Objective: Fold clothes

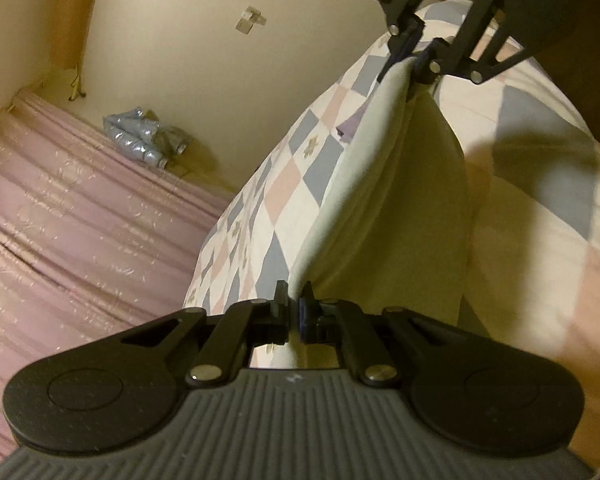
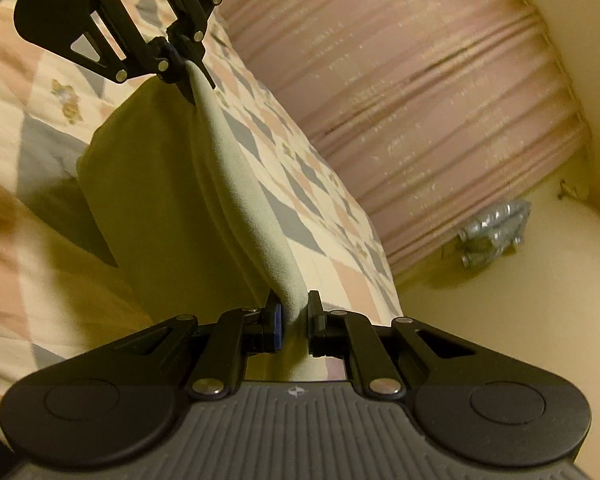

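A pale cream-green garment (image 1: 392,184) hangs stretched between my two grippers above the bed. My left gripper (image 1: 294,306) is shut on one end of its upper edge; the same gripper shows at the top of the right wrist view (image 2: 188,70). My right gripper (image 2: 294,314) is shut on the other end, and it appears at the top of the left wrist view (image 1: 414,62). The cloth (image 2: 204,184) drops in doubled layers from the taut edge, its lower part resting on or near the quilt.
Below lies a bed with a patchwork quilt (image 1: 268,200) of pink, blue and white diamonds. A pink pleated curtain (image 1: 68,216) runs beside it. A bundle of plastic bottles (image 1: 140,140) sits on the cream floor by the wall; a wooden post (image 1: 74,12) stands in the corner.
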`<action>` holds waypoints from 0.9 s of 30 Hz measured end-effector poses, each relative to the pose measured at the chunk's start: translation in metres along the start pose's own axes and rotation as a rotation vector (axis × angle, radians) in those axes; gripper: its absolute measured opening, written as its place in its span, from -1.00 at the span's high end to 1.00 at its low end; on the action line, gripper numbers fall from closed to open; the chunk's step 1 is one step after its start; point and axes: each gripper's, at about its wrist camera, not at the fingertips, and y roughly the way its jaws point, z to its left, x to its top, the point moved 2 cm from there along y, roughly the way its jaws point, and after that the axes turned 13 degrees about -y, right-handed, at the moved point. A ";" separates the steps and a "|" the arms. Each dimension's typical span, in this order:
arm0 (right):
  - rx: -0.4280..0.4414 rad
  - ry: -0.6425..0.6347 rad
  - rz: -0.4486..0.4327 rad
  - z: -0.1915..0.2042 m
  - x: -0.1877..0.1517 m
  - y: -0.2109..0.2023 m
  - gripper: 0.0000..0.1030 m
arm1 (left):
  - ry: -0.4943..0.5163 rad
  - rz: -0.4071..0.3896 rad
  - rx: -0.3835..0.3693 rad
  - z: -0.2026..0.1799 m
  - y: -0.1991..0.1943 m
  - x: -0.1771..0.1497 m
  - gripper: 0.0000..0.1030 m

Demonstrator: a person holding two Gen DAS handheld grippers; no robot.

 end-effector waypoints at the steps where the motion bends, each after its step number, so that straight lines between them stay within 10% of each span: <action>1: 0.000 0.010 0.007 -0.003 -0.005 0.005 0.83 | 0.000 -0.012 -0.008 0.002 0.010 0.002 0.93; 10: 0.077 0.104 0.114 -0.041 -0.040 0.057 0.83 | 0.006 -0.015 -0.154 0.026 0.093 0.045 0.93; 20: 0.166 0.208 0.271 -0.158 -0.102 0.063 0.83 | 0.046 -0.036 -0.332 0.045 0.160 0.173 0.93; 27: 0.094 0.191 0.335 -0.239 -0.174 0.095 0.83 | 0.056 -0.135 -0.305 0.051 0.242 0.266 0.93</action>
